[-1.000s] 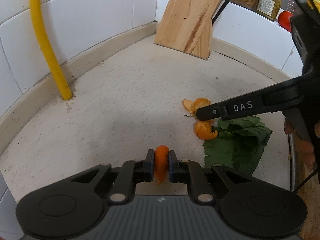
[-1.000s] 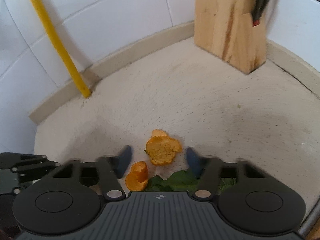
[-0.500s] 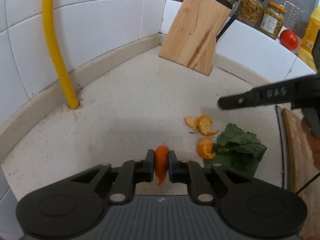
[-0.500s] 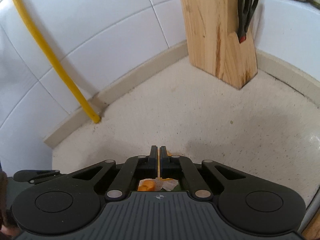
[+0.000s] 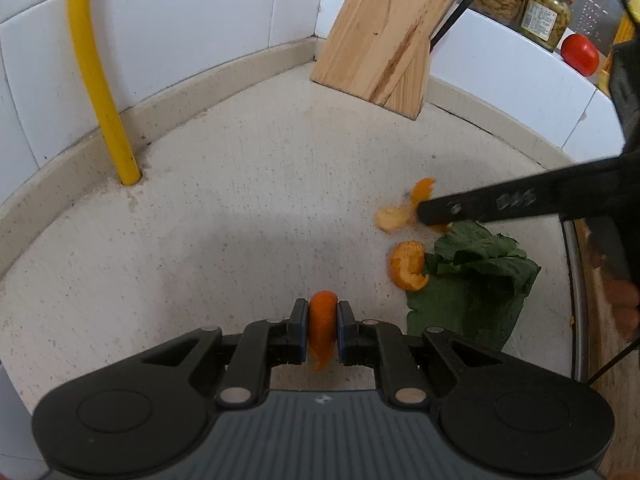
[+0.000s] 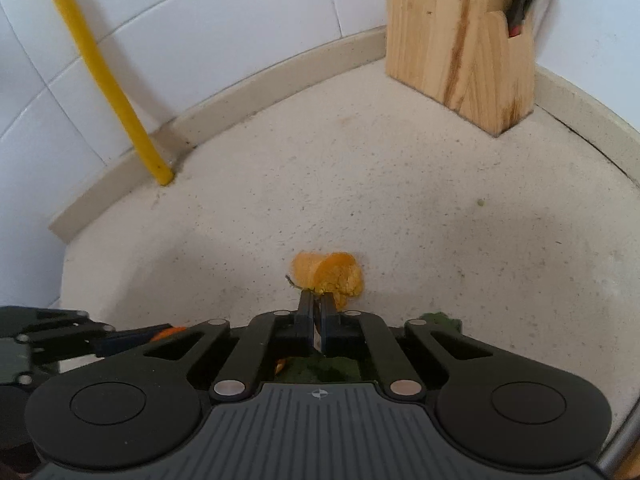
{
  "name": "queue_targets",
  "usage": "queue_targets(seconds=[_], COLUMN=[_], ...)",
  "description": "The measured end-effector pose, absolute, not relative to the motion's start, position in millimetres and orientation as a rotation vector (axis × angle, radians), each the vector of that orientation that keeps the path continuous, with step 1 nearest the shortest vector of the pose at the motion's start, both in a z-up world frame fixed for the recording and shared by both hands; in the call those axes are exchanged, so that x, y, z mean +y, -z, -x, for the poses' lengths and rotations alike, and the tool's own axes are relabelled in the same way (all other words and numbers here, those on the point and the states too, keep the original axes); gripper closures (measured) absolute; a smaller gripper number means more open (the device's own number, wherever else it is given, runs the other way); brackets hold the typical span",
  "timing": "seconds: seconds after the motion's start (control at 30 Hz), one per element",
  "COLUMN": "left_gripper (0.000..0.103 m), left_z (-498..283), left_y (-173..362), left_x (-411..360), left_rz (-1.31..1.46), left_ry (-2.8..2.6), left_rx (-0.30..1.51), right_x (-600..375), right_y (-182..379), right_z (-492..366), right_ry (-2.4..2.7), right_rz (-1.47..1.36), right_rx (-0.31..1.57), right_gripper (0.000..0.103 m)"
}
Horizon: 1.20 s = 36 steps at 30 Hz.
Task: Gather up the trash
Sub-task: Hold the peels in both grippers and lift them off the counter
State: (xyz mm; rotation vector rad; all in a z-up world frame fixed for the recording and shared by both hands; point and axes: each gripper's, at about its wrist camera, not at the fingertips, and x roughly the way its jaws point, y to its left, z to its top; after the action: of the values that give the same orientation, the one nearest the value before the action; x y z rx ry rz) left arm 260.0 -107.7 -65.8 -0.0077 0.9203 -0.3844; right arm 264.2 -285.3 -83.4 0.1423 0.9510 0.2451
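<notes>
Speckled stone counter [image 5: 240, 200], white tile corner, knife block [image 5: 384, 36], both grippers pinching orange peel, L [image 5: 322, 322], R [image 6: 317, 302].

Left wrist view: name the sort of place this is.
Most likely a home kitchen counter corner: a wooden knife block stands against white wall tiles, with jars of preserves and a tomato on the ledge behind.

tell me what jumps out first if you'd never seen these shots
Bright orange peel stands out: one piece is clamped in the left claw, another is pinched at the tip of the right claw. A third peel lies on the pale counter against a green leaf; a wooden knife block fills the tiled corner.
</notes>
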Motion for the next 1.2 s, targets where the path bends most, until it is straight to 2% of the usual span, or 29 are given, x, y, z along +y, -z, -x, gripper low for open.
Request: queue_targets(seconds=[0.2, 0.57, 1.2], left_gripper=[0.093, 0.094, 0.094], left_z=[-261, -253, -216], left_y=[54, 31, 10], left_x=[-104, -99, -68], left_rz=[0.025, 0.047, 0.071], left_ry=[0.394, 0.413, 0.389], left_rx=[0.892, 0.836, 0.788], right_x=[-313, -321, -291], right_y=[59, 23, 6], right_z=[-252, -228, -186], right_ry=[-0.241, -0.261, -0.299], right_rz=[-0.256, -0.285, -0.270], right_rx=[0.869, 0.792, 0.768], right_gripper=[0.099, 0.099, 0.099])
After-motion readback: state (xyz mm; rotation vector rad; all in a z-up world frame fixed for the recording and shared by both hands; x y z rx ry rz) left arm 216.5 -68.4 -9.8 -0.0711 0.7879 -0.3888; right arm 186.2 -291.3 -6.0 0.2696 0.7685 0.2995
